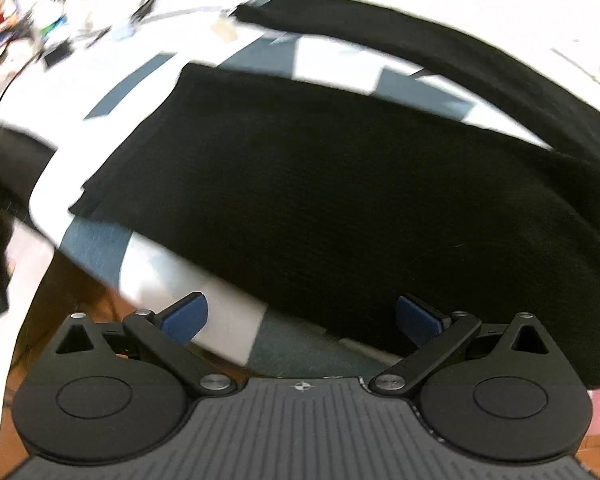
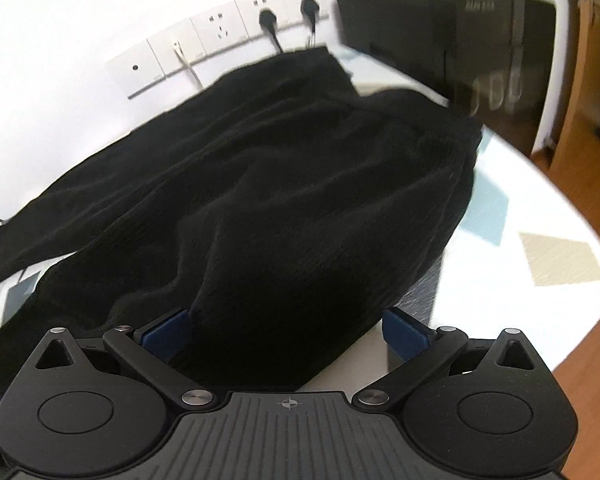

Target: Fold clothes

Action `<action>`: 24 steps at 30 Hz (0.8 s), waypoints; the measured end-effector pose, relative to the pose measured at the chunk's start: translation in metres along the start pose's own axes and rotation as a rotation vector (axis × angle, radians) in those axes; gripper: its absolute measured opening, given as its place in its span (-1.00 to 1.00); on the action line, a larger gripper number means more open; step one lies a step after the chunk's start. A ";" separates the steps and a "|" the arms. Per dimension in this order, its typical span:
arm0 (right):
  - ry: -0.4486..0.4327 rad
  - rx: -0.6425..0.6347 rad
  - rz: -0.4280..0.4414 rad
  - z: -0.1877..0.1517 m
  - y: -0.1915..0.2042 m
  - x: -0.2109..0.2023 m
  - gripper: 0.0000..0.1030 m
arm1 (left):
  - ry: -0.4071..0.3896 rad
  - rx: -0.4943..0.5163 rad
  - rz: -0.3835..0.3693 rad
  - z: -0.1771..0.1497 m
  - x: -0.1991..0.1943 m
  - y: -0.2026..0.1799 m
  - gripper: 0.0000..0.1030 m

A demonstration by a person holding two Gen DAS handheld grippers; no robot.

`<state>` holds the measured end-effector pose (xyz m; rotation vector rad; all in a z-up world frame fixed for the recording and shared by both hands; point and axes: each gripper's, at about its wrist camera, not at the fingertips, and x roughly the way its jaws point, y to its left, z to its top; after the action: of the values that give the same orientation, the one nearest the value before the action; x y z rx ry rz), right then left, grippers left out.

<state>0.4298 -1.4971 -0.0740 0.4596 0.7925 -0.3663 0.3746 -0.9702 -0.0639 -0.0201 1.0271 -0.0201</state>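
A black garment (image 1: 320, 184) lies spread over a white table with blue-grey patches (image 1: 96, 240); it looks like trousers, with one leg (image 1: 440, 52) stretching off along the far side. My left gripper (image 1: 300, 318) is open at the table's near edge, its blue pads (image 1: 184, 316) just short of the cloth's near hem, nothing between them. In the right wrist view the same black garment (image 2: 280, 184) is bunched in folds. My right gripper (image 2: 286, 330) is open too, and the cloth's near fold lies between its blue pads (image 2: 404, 334).
Wall sockets with plugged cables (image 2: 260, 24) run behind the table. A black box-like device (image 2: 452, 32) stands at the back right. Cables and clutter (image 1: 60, 20) crowd the far left. Wooden floor (image 2: 580, 208) shows beyond the table's rounded edge (image 2: 560, 216).
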 end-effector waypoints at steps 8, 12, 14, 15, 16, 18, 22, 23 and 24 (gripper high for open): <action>-0.112 -0.226 -0.040 -0.022 0.018 -0.033 0.98 | -0.049 0.072 -0.085 -0.025 -0.006 -0.012 0.99; -0.096 -0.266 -0.074 -0.035 0.003 -0.035 0.98 | -0.129 0.223 -0.085 -0.032 -0.016 -0.026 0.99; -0.083 -0.291 -0.095 -0.043 -0.002 -0.035 0.98 | -0.166 0.326 -0.056 -0.038 -0.021 -0.033 0.99; -0.071 -0.285 -0.096 -0.047 -0.005 -0.033 0.98 | -0.184 0.378 -0.038 -0.042 -0.024 -0.037 0.99; -0.056 -0.271 -0.094 -0.051 -0.008 -0.029 0.98 | -0.202 0.428 -0.011 -0.046 -0.026 -0.040 0.99; -0.030 -0.240 -0.082 -0.057 -0.010 -0.023 0.98 | -0.219 0.483 0.027 -0.050 -0.025 -0.041 0.99; -0.002 -0.241 -0.076 -0.066 -0.004 -0.011 0.98 | -0.239 0.568 0.081 -0.055 -0.021 -0.039 0.99; 0.003 -0.243 -0.076 -0.067 -0.001 -0.008 0.98 | -0.243 0.589 0.094 -0.056 -0.020 -0.039 1.00; 0.008 -0.239 -0.071 -0.067 0.001 -0.006 0.98 | -0.252 0.615 0.108 -0.055 -0.019 -0.039 1.00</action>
<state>0.3862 -1.4605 -0.1108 0.2099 0.8502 -0.3306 0.3174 -1.0092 -0.0754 0.5796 0.7357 -0.2284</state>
